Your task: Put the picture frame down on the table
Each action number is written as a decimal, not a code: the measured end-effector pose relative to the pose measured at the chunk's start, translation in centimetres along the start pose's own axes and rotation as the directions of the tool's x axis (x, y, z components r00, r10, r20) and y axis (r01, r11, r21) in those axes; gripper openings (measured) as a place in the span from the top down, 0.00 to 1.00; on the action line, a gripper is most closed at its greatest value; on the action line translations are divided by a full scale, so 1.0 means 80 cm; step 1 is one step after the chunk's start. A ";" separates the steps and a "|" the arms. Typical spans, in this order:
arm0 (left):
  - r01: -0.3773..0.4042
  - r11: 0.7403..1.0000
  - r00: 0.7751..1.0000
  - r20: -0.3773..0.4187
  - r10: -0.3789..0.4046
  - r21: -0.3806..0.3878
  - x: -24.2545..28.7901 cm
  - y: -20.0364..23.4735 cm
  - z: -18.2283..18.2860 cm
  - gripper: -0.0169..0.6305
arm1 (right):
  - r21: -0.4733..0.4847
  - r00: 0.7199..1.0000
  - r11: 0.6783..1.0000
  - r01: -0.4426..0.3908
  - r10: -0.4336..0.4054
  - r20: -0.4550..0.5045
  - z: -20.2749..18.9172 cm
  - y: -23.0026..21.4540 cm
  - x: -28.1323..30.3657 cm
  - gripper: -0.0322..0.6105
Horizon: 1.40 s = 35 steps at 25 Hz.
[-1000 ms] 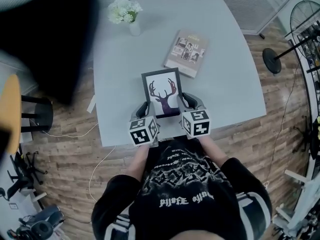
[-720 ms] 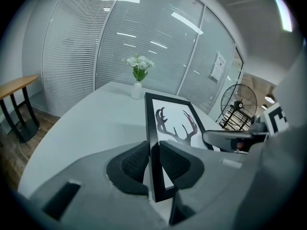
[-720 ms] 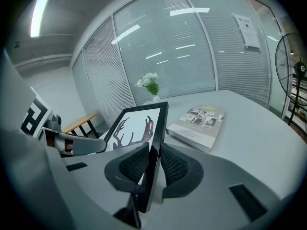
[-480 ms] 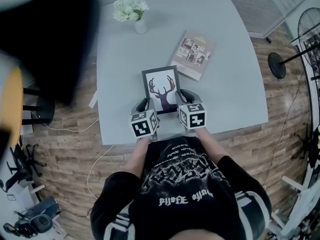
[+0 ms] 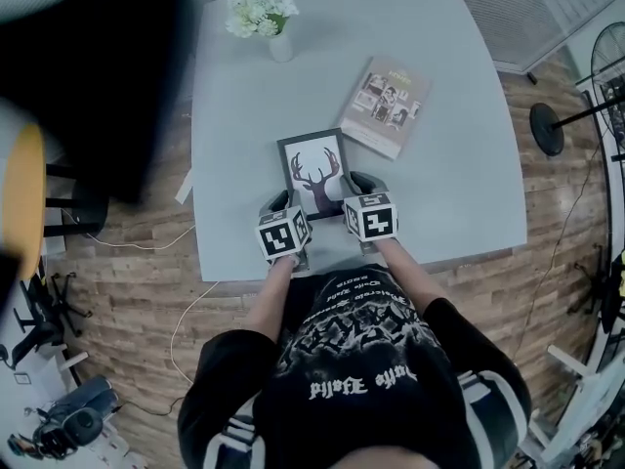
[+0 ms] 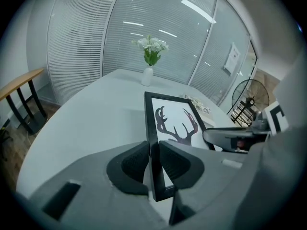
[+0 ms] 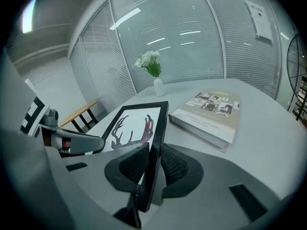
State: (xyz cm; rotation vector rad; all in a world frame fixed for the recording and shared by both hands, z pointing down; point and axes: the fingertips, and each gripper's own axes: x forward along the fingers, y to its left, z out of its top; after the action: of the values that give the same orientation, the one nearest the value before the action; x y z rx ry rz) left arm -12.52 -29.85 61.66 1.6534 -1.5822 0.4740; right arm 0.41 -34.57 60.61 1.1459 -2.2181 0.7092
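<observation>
Firmly left tongs [image 6: 154, 163], right tongs [image 7: 154, 169] clamp picture frame [image 5: 312, 164].

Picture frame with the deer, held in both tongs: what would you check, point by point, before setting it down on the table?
1. The left tongs clamp the picture frame by its left edge: ok.
2. The right tongs clamp its right edge: ok.
3. The book lies apart from the frame, to its right: ok.
4. The vase of flowers stands far off, at the back of the table: ok.
5. The frame's lower edge touches the table: cannot tell.
</observation>
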 end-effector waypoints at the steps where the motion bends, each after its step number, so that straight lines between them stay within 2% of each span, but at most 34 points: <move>1: -0.001 1.000 1.000 -0.007 0.001 -0.002 0.002 0.001 -0.001 0.85 | -0.001 1.000 1.000 0.000 0.000 -0.007 -0.001 0.000 0.003 0.84; 21: -0.035 0.999 0.993 -0.114 0.032 -0.024 0.035 0.021 -0.017 0.85 | -0.011 0.993 1.000 0.009 -0.010 -0.116 -0.023 -0.004 0.043 0.84; 35: -0.028 0.999 0.988 -0.150 0.024 -0.024 0.047 0.023 -0.023 0.85 | 0.007 0.986 1.000 0.028 -0.027 -0.165 -0.034 -0.009 0.052 0.84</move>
State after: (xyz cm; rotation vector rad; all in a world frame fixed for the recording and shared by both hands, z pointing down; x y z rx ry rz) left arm -13.27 -30.81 66.10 1.5421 -1.4947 0.5753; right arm -0.47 -35.45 65.47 1.0793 -2.0593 0.7751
